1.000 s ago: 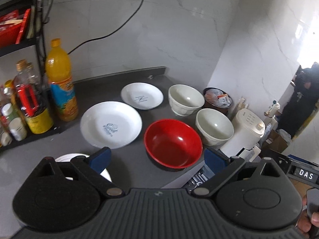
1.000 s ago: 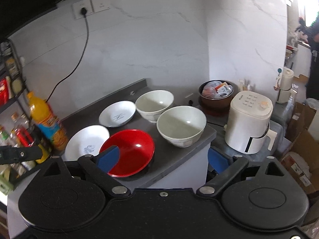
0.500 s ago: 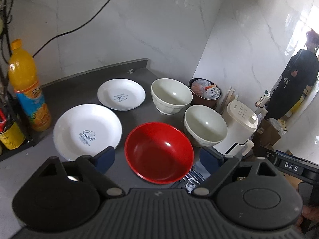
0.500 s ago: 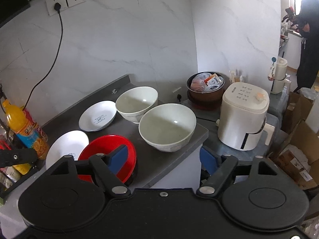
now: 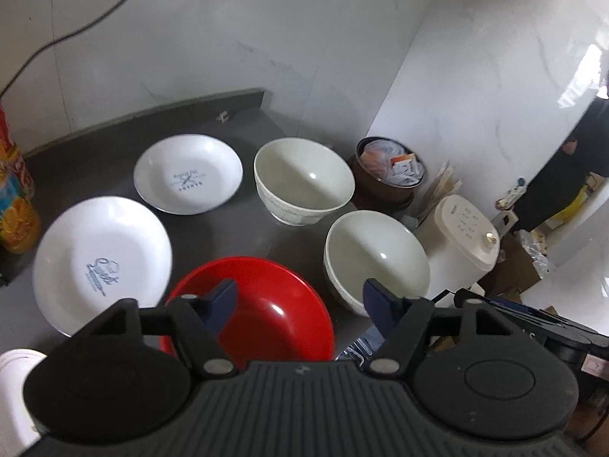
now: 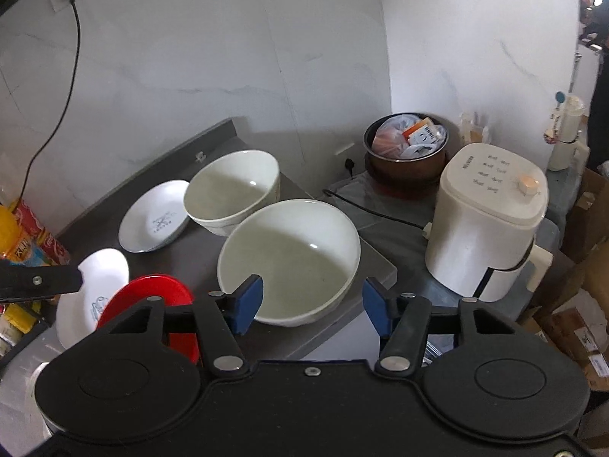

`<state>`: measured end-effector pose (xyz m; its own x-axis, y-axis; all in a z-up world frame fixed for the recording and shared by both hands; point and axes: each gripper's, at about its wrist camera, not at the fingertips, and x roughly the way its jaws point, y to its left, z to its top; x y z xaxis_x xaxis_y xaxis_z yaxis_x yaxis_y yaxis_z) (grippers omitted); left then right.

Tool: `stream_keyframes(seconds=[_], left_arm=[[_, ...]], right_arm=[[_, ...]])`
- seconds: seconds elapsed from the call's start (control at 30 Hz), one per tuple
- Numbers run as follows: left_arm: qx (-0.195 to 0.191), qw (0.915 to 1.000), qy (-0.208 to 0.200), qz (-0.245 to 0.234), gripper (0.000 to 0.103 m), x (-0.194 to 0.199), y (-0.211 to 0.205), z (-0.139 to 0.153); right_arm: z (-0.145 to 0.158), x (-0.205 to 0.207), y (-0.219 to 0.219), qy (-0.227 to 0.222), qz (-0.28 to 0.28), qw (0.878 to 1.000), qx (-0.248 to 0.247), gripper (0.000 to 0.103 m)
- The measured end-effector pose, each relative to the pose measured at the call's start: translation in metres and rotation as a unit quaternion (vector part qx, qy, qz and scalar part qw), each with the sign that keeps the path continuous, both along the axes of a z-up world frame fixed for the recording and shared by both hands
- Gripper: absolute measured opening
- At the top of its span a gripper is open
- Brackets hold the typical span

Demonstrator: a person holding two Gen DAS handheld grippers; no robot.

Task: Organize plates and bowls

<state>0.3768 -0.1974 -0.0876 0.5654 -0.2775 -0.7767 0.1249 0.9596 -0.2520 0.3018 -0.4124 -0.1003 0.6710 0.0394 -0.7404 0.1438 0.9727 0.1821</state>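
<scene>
Both tongs gape empty: left tongs point(image 5: 298, 302) above red bowl point(image 5: 274, 312), right tongs point(image 6: 312, 302) over cream bowl point(image 6: 293, 255).

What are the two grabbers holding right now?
Nothing. The left gripper hangs open over the red bowl; the right gripper is open by the white bowl.

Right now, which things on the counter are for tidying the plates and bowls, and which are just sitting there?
For the job:
red bowl
near white bowl
far white bowl
big white plate
small white plate

Just sitting there:
white cooker
brown pot of packets
orange drink bottle
</scene>
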Motion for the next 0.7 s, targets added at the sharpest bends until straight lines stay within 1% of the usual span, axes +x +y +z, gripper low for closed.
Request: stream_keyframes(seconds=[0.03,0.1,0.17,0.2,0.3,0.4,0.53,0.6,0.63,0.7], left_arm=[[-0.002,1.0,0.007,0.004,0.067,0.006,-0.004,-0.005],[-0.004,0.9998,0.017,0.01,0.061,0.015,-0.012,-0.015],[0.002,0.9995,0.028,0.015,0.058,0.024,-0.02,-0.024],[0.003,0.9993,0.033,0.019,0.056,0.028,-0.023,-0.028],[0.004,0.9983,0.051,0.029,0.049,0.041,-0.034,-0.04],[0.004,0.9971,0.065,0.04,0.046,0.051,-0.044,-0.049],[0.004,0.9962,0.075,0.046,0.044,0.064,-0.056,-0.058],[0.005,0.9957,0.08,0.047,0.037,0.071,-0.061,-0.064],[0.004,0.9954,0.084,0.048,0.035,0.074,-0.063,-0.066],[0.003,0.9946,0.091,0.05,0.03,0.081,-0.068,-0.074]], right_arm=[[-0.003,0.005,-0.003,0.004,0.007,1.0,0.0,0.056],[-0.01,0.015,-0.009,0.014,0.018,1.0,-0.001,0.052],[-0.016,0.025,-0.017,0.025,0.025,0.999,0.009,0.046],[-0.018,0.03,-0.02,0.028,0.028,0.999,0.011,0.044],[-0.027,0.043,-0.029,0.039,0.036,0.998,0.017,0.043],[-0.035,0.055,-0.037,0.052,0.044,0.997,0.027,0.038],[-0.044,0.07,-0.044,0.067,0.058,0.996,0.031,0.037],[-0.048,0.076,-0.046,0.073,0.064,0.995,0.031,0.035],[-0.051,0.08,-0.048,0.076,0.065,0.994,0.035,0.032],[-0.055,0.086,-0.051,0.082,0.069,0.993,0.042,0.031]])
